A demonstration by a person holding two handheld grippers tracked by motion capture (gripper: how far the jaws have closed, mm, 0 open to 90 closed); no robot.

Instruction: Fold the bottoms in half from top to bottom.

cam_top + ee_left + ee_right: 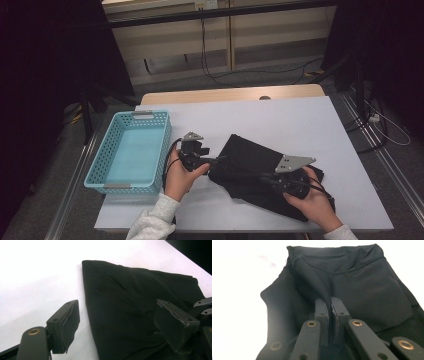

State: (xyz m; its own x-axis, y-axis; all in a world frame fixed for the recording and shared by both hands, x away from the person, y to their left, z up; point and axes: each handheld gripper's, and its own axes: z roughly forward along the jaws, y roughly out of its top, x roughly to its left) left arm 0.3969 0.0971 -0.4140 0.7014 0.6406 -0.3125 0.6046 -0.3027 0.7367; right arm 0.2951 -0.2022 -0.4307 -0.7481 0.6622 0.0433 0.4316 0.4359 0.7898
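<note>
Fingers of the right gripper are pinched shut on a raised fold of black cloth; those of the left gripper stand wide apart over the cloth's edge, gripping nothing. Cloth lies on the white surface, beside a blue basket

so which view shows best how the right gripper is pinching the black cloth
The right gripper view: the right gripper has its jaws shut on a raised fold of the black cloth. The high view shows it small, over the cloth. The left gripper view catches just its edge.
</note>
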